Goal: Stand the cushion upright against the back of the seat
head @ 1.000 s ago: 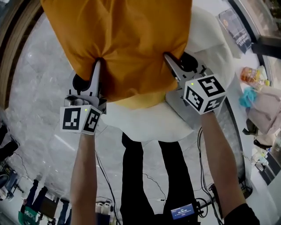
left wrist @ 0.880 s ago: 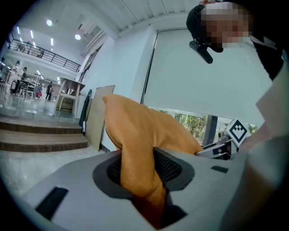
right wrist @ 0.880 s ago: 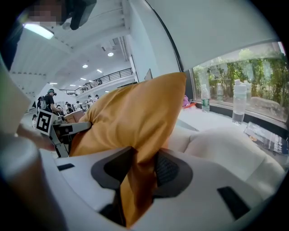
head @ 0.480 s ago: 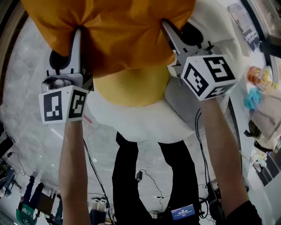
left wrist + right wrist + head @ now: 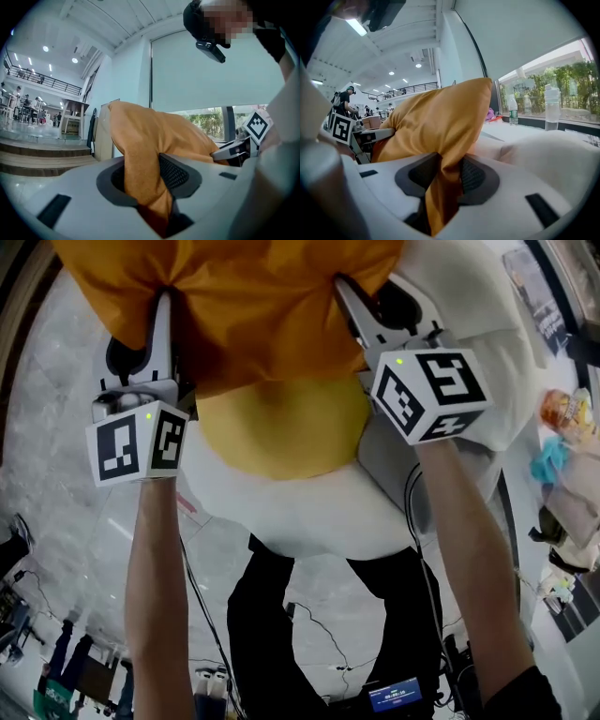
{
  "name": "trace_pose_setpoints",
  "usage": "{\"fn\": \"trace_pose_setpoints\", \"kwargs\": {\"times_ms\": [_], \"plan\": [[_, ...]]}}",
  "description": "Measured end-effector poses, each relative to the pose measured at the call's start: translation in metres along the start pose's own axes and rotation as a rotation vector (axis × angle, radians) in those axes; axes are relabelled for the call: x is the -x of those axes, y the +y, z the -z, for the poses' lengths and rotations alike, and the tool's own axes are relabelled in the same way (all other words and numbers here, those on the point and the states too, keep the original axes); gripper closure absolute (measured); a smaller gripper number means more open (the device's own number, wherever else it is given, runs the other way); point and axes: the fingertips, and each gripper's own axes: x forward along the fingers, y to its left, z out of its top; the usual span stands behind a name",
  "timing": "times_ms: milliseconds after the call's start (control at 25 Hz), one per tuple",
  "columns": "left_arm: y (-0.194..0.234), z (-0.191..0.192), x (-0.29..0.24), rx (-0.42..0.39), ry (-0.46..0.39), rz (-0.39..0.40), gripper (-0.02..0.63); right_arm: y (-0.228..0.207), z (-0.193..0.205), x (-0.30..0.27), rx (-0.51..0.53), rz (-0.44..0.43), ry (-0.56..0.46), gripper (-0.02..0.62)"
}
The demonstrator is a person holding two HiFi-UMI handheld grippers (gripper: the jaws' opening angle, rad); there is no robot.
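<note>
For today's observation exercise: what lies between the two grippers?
In the head view, the orange cushion spans from left gripper to right gripper, both clamping it.

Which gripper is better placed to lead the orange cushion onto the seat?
Probably right. Both grippers are shut on the orange cushion, but the right gripper is over the white seat, while the left gripper hangs over the floor.

Large public hall: mezzanine railing (image 5: 44,80), wide steps (image 5: 42,157), marble floor (image 5: 56,493).

The cushion (image 5: 272,306) is matt, creased cloth; the floor (image 5: 56,484) looks glossy stone
</note>
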Motion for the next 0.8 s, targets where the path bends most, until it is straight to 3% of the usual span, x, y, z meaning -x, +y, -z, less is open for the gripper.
{"fn": "trace_pose_setpoints", "kwargs": {"times_ms": [360,520,680,800], "plan": [[0.014,0.024,-0.011,0.039,0.019,0.006,0.452,-0.002,0.014,-0.016,0.013,0.004,0.036,0.435],[0.023,0.021,-0.009,0.149,0.047,0.025,0.373,-0.010,0.014,-0.014,-0.060,0.000,0.071,0.377],[0.039,0.017,-0.005,0.218,0.079,-0.009,0.266,-0.015,0.010,-0.009,-0.122,-0.007,0.115,0.314],[0.041,0.017,-0.003,0.249,0.129,-0.018,0.250,-0.014,0.008,-0.007,-0.122,0.006,0.163,0.299]]}}
